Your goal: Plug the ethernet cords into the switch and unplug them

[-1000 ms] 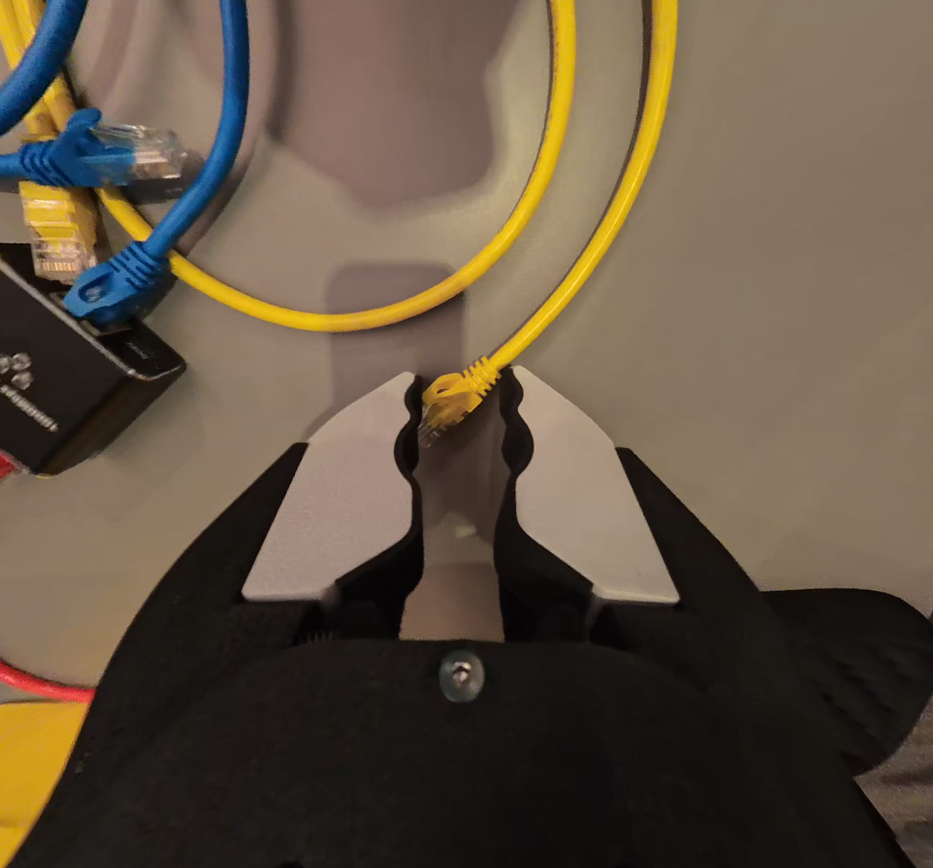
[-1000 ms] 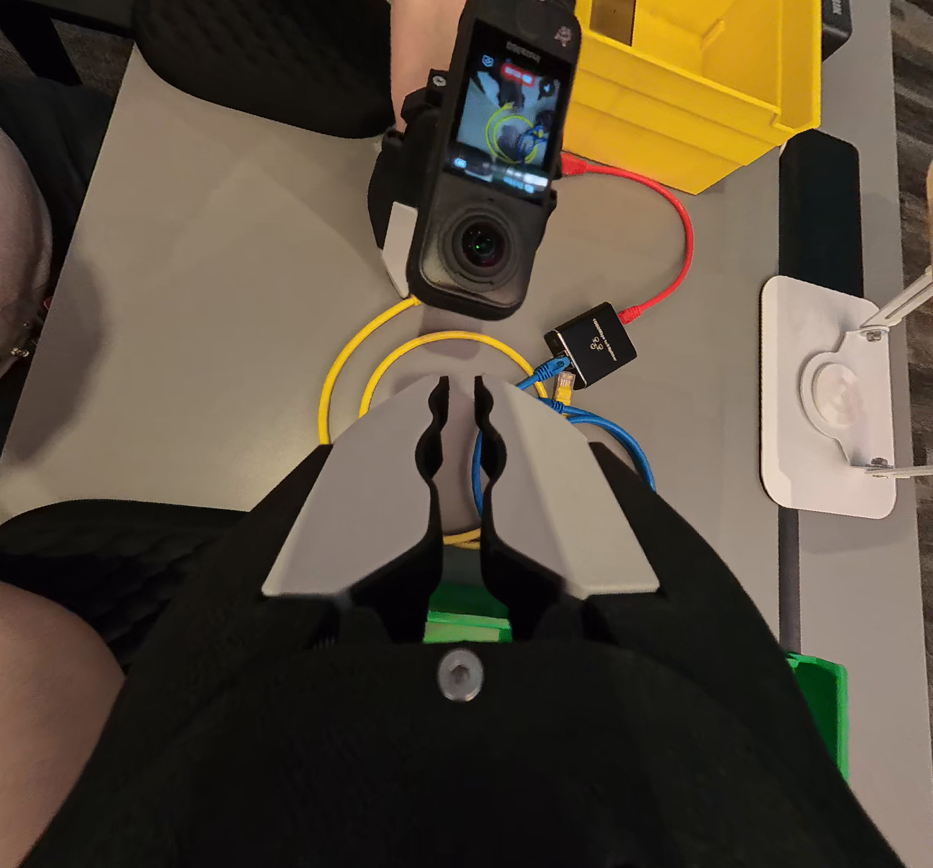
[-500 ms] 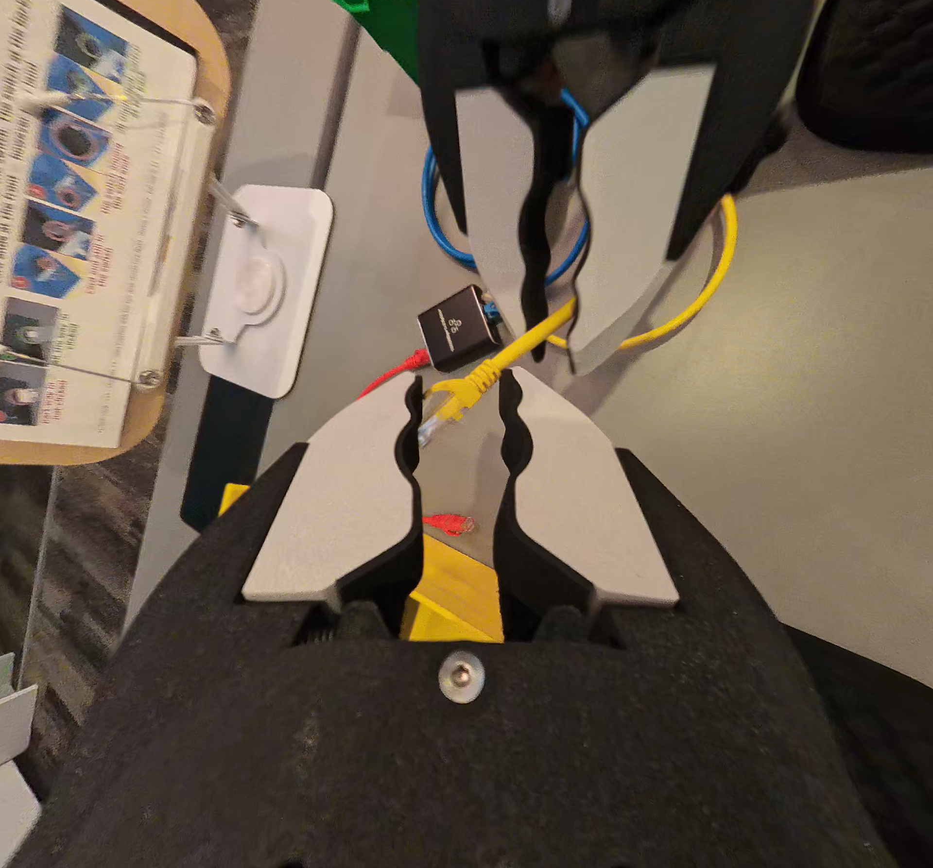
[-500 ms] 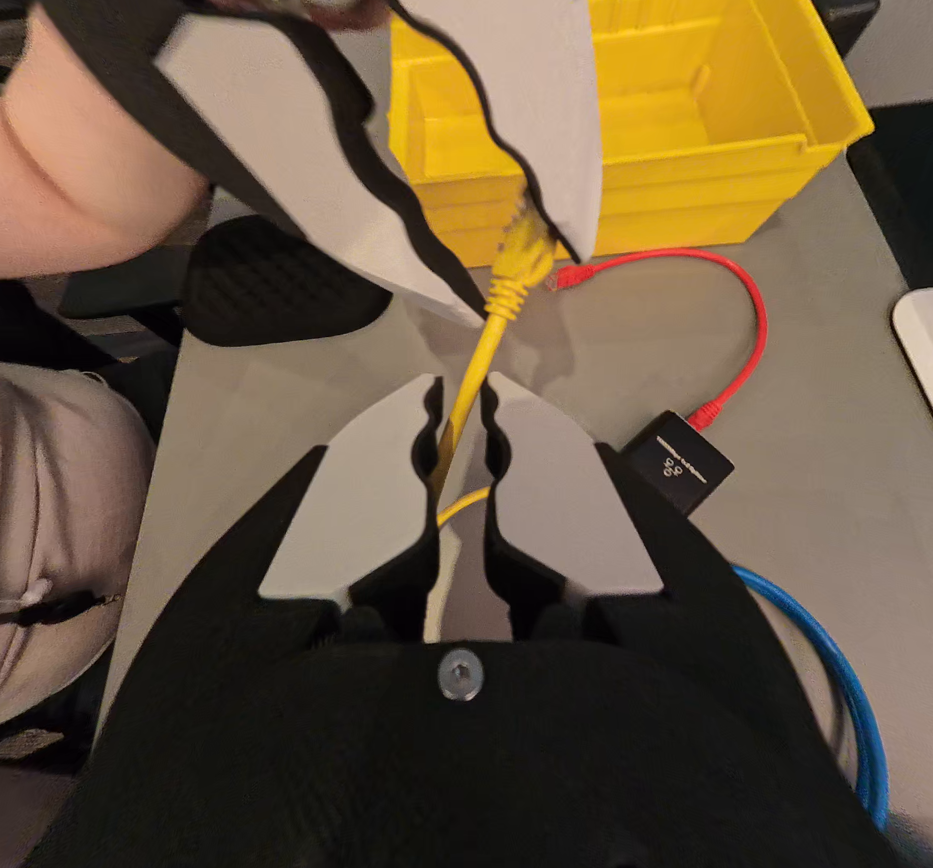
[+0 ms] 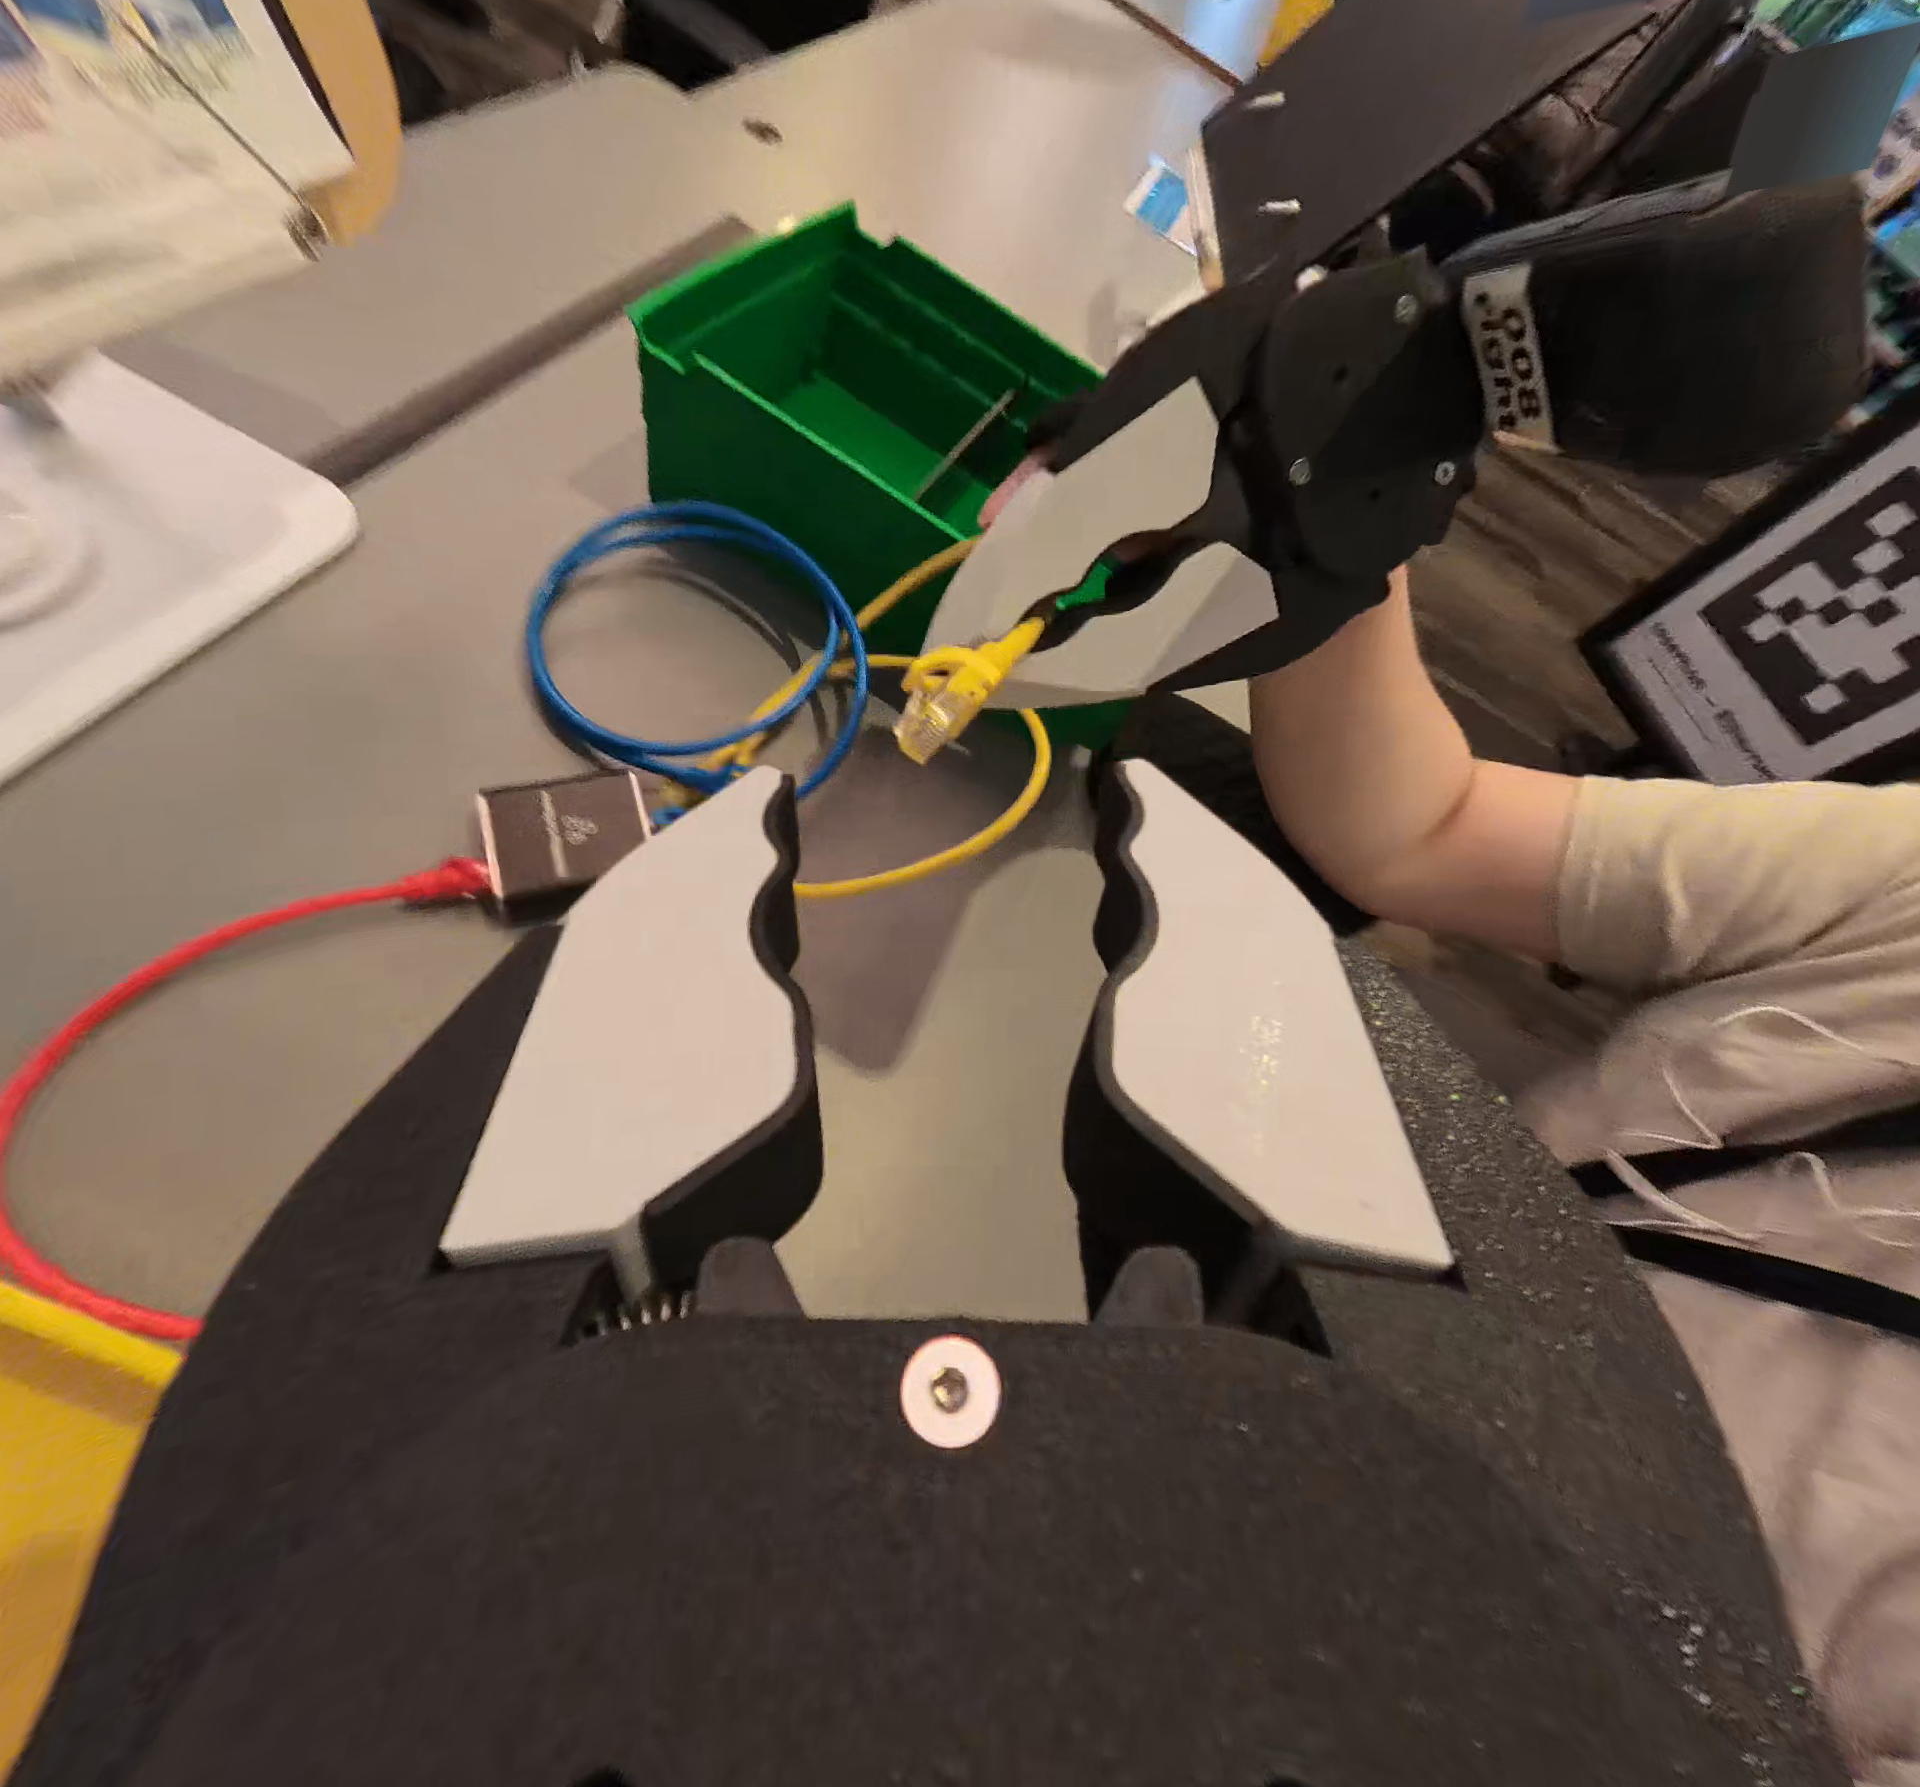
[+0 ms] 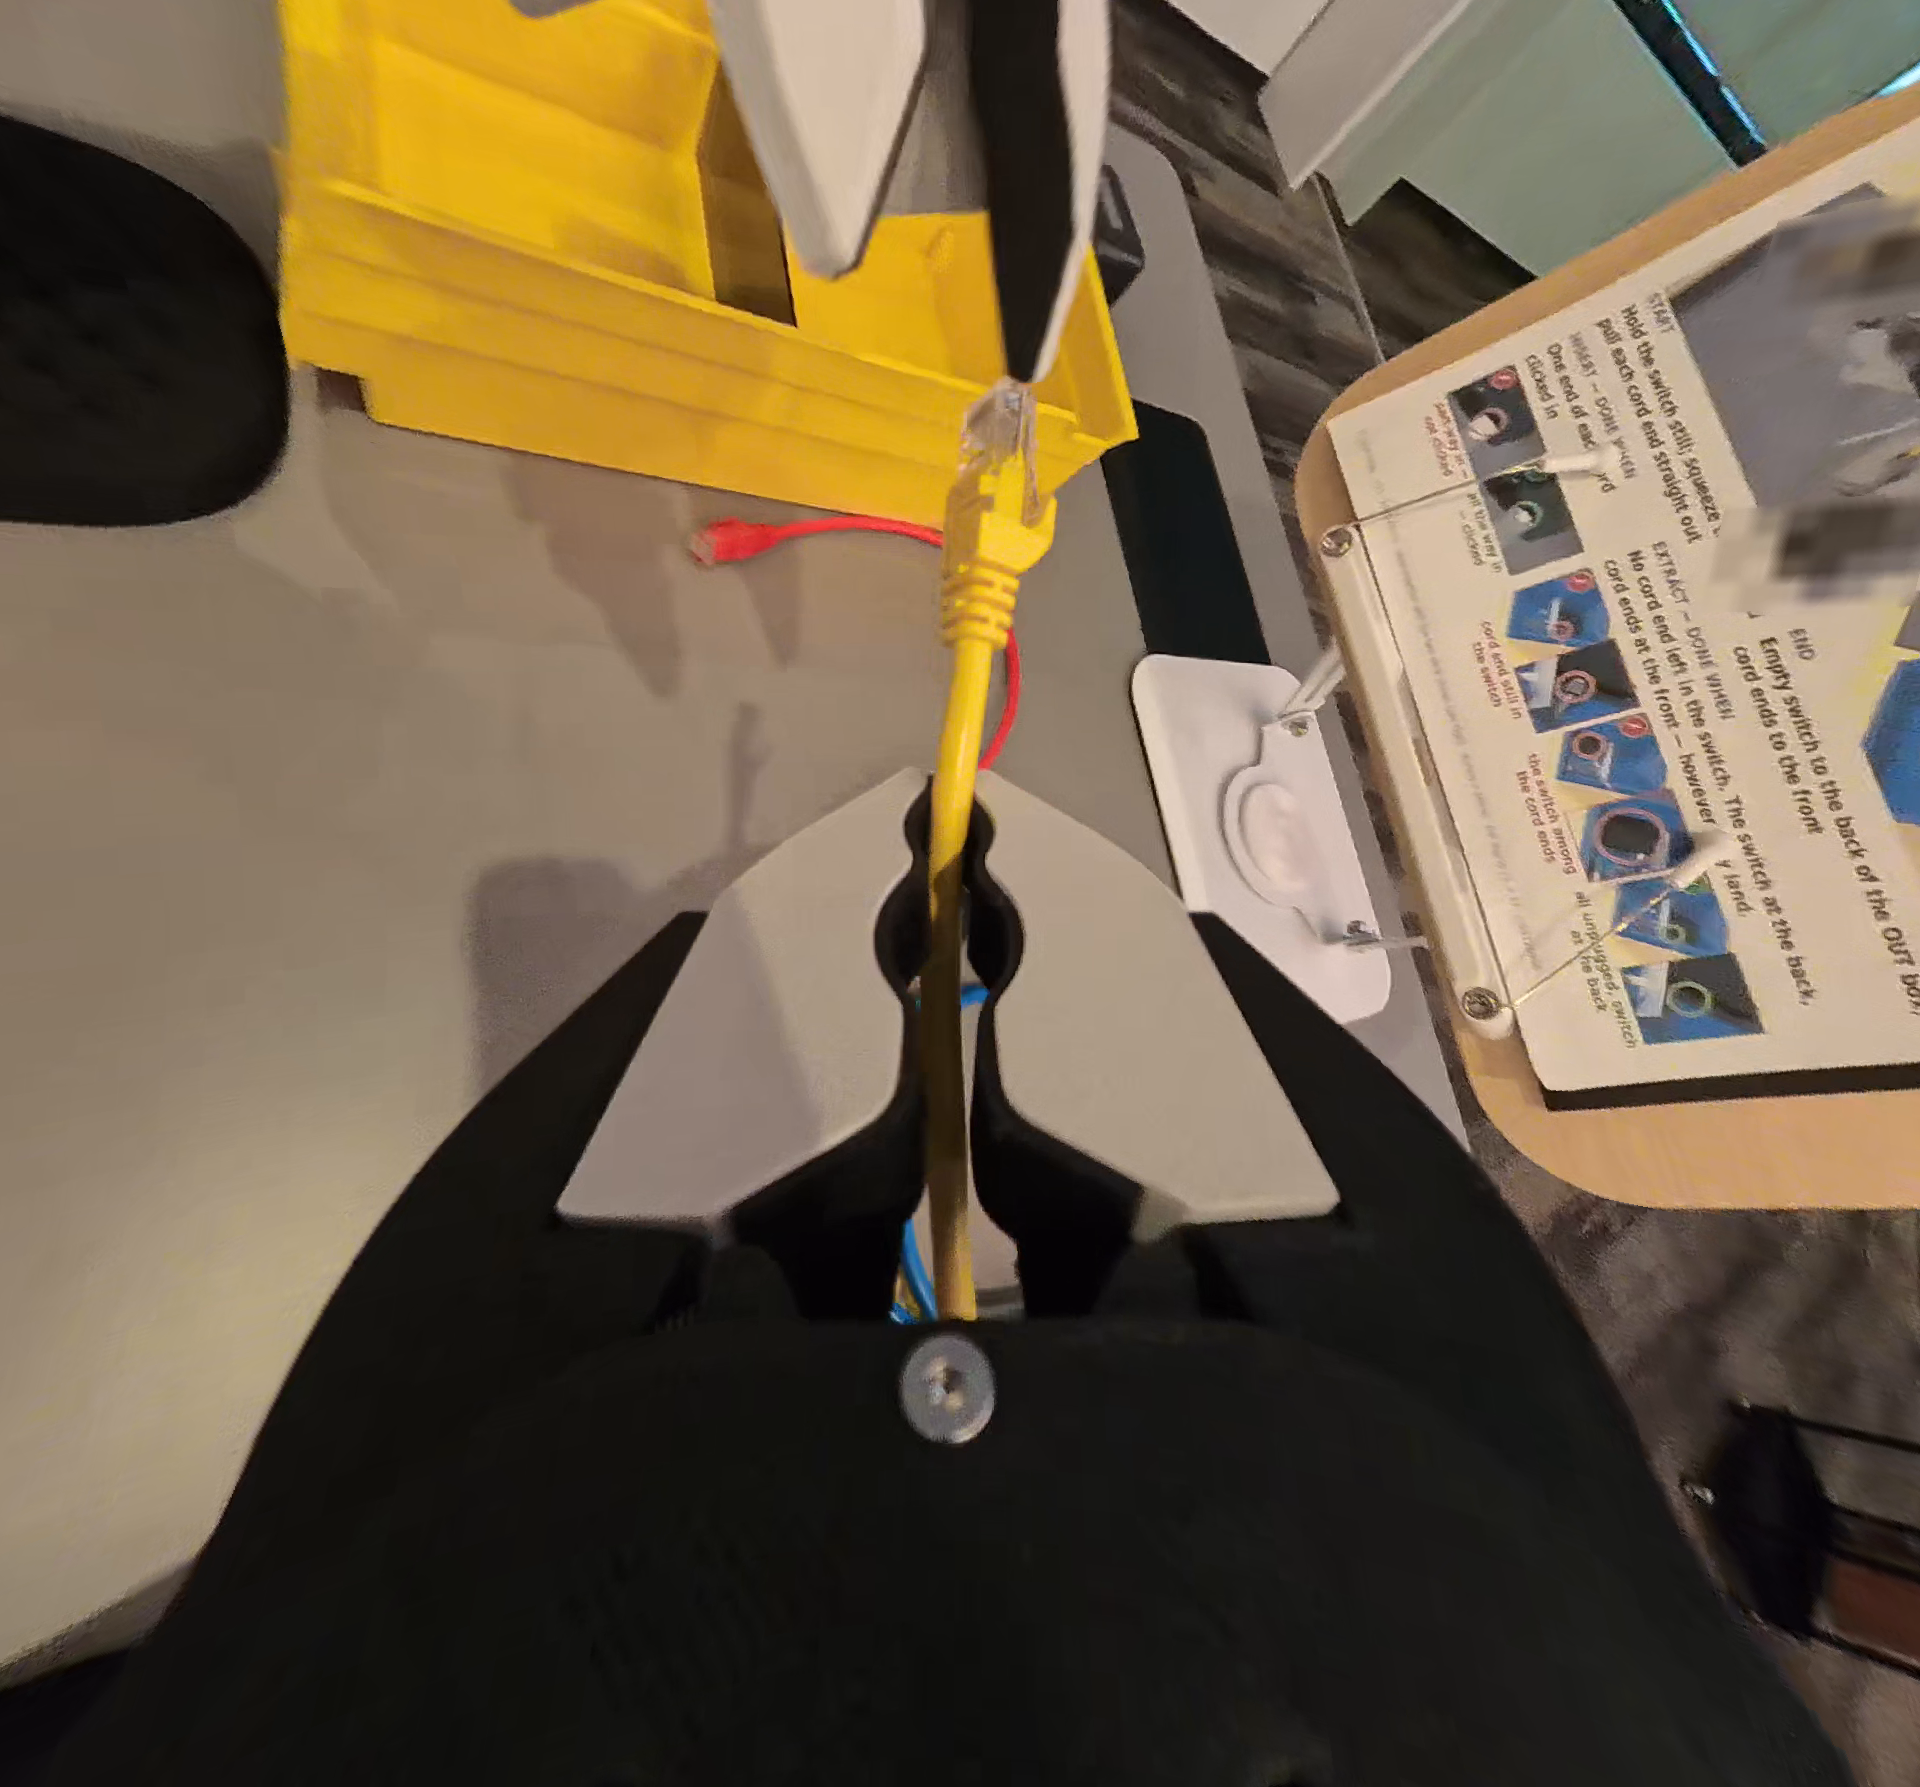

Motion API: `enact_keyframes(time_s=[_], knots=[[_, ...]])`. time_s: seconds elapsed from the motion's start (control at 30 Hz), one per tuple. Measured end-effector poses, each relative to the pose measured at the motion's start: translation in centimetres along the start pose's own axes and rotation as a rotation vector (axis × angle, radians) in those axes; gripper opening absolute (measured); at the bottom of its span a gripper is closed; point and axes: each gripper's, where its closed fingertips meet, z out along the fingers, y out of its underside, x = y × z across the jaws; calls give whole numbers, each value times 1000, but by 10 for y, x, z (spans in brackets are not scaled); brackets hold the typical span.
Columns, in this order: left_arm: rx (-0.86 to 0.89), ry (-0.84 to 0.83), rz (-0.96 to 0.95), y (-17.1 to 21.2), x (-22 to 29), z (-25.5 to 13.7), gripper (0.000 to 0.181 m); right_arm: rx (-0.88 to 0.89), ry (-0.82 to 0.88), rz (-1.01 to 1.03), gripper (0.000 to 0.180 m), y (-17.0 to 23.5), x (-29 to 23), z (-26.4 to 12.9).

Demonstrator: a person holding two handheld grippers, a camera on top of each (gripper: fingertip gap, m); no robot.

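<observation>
My right gripper is shut on a yellow ethernet cord a short way behind its plug, which sticks out forward. In the left wrist view the right gripper holds the yellow plug in the air just beyond my left gripper, which is open and empty. The left gripper's fingers hang just above the plug tip. The small black switch lies on the grey table with a red cord plugged into it. A coiled blue cord lies beside the switch.
A green bin stands behind the cords and a yellow bin at the other side. The red cord's free end lies near the yellow bin. A white stand base and an instruction board are at the table's edge. A person's forearm is at the right. My hands' fingertips stand some 7 cm from each other. The small black switch is about 20 cm from both grippers' fingertips.
My left gripper has let go of the yellow plug and opened. My right gripper has shut on the yellow cord behind the plug and holds it up. Both views have swung.
</observation>
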Motion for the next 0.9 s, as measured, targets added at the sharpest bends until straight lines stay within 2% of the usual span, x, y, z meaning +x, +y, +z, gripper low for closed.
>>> enact_keyframes(time_s=[0.33, 0.4, 0.43, 0.5, 0.6, 0.7, 0.83, 0.9], knots=[[-17, 170, -353, 13, -21, 17, 53, -55, 211, -212, 2, -7, 10, 14], [-11, 200, -395, 15, -25, 18, 45, -70, 261, -283, 2, -8, 12, 16], [1, 211, -412, 14, -28, 18, 43, -78, 271, -300, 2, -7, 12, 18], [14, 285, -421, 12, -23, 17, 19, -93, 270, -295, 1, -4, 12, 22], [-13, 304, -428, 17, -23, 19, 18, -96, 293, -305, 1, -3, 16, 22], [-29, 315, -443, 19, -22, 22, 32, -88, 327, -345, 1, -5, 19, 21], [13, 397, -474, 12, -19, 22, 17, -75, 355, -395, 2, -8, 19, 22], [23, 420, -478, 11, -20, 23, 16, -79, 380, -423, 1, -6, 22, 22]])
